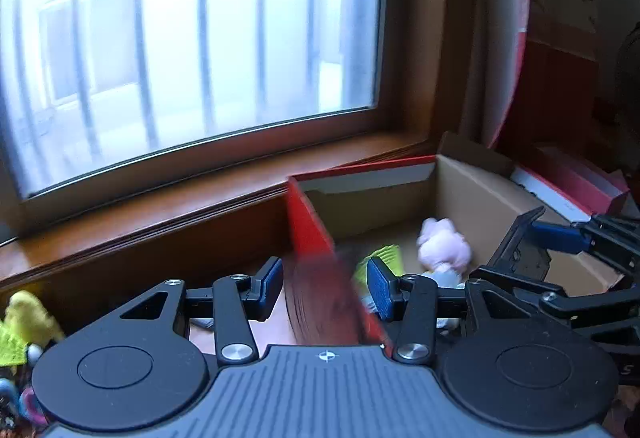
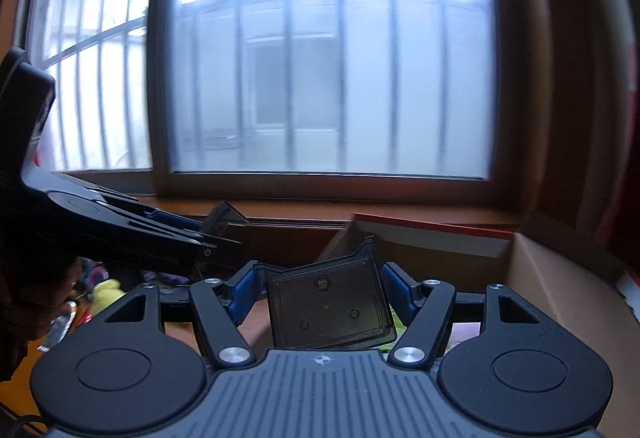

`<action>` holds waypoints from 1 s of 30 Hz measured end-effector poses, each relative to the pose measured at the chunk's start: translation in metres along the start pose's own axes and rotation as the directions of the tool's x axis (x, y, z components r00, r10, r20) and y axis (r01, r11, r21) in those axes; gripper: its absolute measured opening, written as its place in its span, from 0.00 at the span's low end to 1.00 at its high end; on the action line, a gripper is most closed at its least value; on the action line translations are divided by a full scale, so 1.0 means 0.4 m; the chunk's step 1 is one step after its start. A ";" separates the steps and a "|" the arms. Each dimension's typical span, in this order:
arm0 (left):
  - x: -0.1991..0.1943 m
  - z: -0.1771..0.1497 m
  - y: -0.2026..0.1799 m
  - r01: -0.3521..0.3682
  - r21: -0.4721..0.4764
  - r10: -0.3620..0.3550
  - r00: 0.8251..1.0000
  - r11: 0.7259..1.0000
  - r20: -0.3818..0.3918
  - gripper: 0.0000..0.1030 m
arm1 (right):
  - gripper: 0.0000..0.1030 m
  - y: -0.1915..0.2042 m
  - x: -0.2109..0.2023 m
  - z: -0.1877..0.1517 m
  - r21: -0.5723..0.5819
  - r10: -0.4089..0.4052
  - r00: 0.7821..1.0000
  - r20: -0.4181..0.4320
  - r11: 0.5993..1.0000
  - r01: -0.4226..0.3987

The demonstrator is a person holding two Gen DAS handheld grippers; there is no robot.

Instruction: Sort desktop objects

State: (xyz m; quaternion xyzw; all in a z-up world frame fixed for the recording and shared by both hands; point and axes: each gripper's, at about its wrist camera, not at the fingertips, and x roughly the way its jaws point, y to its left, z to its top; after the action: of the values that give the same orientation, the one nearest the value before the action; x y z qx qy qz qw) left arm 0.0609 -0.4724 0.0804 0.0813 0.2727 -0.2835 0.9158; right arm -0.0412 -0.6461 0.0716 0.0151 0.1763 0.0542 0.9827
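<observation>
Right gripper (image 2: 324,288) pinches flat black tray (image 2: 330,312), tilted.

It looked like a room in a home. Ahead of the claw stood a barred window (image 2: 328,78) in a wooden frame, with a broad wooden sill (image 1: 168,214); toys (image 1: 24,322) lay low to its left, and an open cardboard box (image 1: 480,198) sat to its right.
</observation>
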 end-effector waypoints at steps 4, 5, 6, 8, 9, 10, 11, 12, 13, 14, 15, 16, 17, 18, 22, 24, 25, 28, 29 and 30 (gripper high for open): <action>0.038 0.024 -0.045 0.036 0.039 -0.036 0.999 0.999 0.005 0.46 | 0.66 -0.063 0.007 -0.016 0.043 -0.060 0.998 -0.006 0.997 0.060; 0.049 0.029 -0.056 0.043 0.049 -0.043 0.999 0.998 0.005 0.46 | 0.66 -0.078 0.010 -0.020 0.053 -0.074 0.997 -0.009 0.996 0.075; 0.060 0.032 -0.062 0.045 0.054 -0.046 0.999 0.997 0.004 0.46 | 0.66 -0.094 0.012 -0.024 0.064 -0.088 0.996 -0.012 0.994 0.089; 0.073 0.038 -0.067 0.047 0.058 -0.048 0.999 0.997 0.004 0.46 | 0.66 -0.119 0.017 -0.032 0.081 -0.108 0.994 -0.018 0.991 0.109; 0.076 0.038 -0.064 0.043 0.056 -0.043 0.999 0.997 0.003 0.46 | 0.66 -0.130 0.019 -0.035 0.088 -0.116 0.993 -0.020 0.989 0.118; 0.074 0.029 -0.050 0.021 0.052 -0.021 1.000 0.998 -0.002 0.46 | 0.66 -0.141 0.021 -0.039 0.096 -0.124 0.992 -0.022 0.987 0.126; 0.072 0.020 -0.036 -0.002 0.047 0.002 1.000 0.999 -0.006 0.48 | 0.66 -0.150 0.024 -0.042 0.103 -0.130 0.991 -0.025 0.986 0.132; 0.070 0.011 -0.022 -0.024 0.042 0.025 1.000 0.999 -0.011 0.51 | 0.66 -0.158 0.028 -0.046 0.108 -0.132 0.991 -0.028 0.985 0.135; 0.067 0.002 -0.008 -0.047 0.038 0.047 0.999 0.998 -0.016 0.53 | 0.66 -0.164 0.030 -0.048 0.111 -0.134 0.990 -0.030 0.984 0.137; 0.065 -0.007 0.007 -0.069 0.033 0.070 0.997 0.997 -0.021 0.56 | 0.66 -0.166 0.031 -0.050 0.113 -0.135 0.990 -0.029 0.984 0.138; 0.063 -0.016 0.021 -0.092 0.029 0.092 0.995 0.995 -0.026 0.57 | 0.66 -0.169 0.034 -0.052 0.118 -0.136 0.990 -0.028 0.983 0.138; 0.061 -0.028 0.036 -0.117 0.025 0.118 0.992 0.993 -0.035 0.58 | 0.66 -0.172 0.037 -0.053 0.123 -0.136 0.990 -0.027 0.983 0.138; 0.061 -0.052 0.057 -0.153 0.023 0.154 0.986 0.988 -0.062 0.60 | 0.66 -0.174 0.041 -0.055 0.128 -0.134 0.991 -0.026 0.982 0.137; 0.063 -0.077 0.075 -0.180 0.017 0.181 0.979 0.983 -0.094 0.63 | 0.66 -0.175 0.047 -0.055 0.130 -0.132 0.991 -0.025 0.982 0.134; 0.084 -0.168 0.128 -0.236 -0.069 0.215 0.949 0.969 -0.232 0.64 | 0.66 -0.173 0.066 -0.056 0.131 -0.113 0.993 -0.024 0.985 0.115; 0.098 -0.202 0.142 -0.250 -0.124 0.206 0.935 0.960 -0.290 0.64 | 0.66 -0.169 0.078 -0.057 0.130 -0.101 0.994 -0.033 0.986 0.104; 0.105 -0.219 0.149 -0.258 -0.151 0.200 0.927 0.954 -0.318 0.64 | 0.66 -0.166 0.085 -0.059 0.126 -0.095 0.995 -0.038 0.987 0.099; 0.130 -0.254 0.163 -0.275 -0.229 0.173 0.908 0.934 -0.382 0.64 | 0.66 -0.159 0.099 -0.059 0.115 -0.080 0.996 -0.051 0.990 0.085; 0.140 -0.257 0.164 -0.277 -0.253 0.163 0.905 0.927 -0.393 0.67 | 0.66 -0.157 0.102 -0.058 0.112 -0.076 0.996 -0.053 0.990 0.081; 0.150 -0.261 0.167 -0.287 -0.269 0.163 0.900 0.919 -0.404 0.68 | 0.66 -0.156 0.105 -0.057 0.109 -0.072 0.996 -0.054 0.991 0.077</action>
State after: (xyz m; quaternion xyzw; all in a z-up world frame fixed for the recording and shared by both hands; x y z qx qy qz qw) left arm 0.0926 -0.4141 -0.0400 0.0146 0.4732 -0.1051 0.8746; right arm -0.0038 -0.7032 0.0326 0.0619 0.2039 0.0079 0.9770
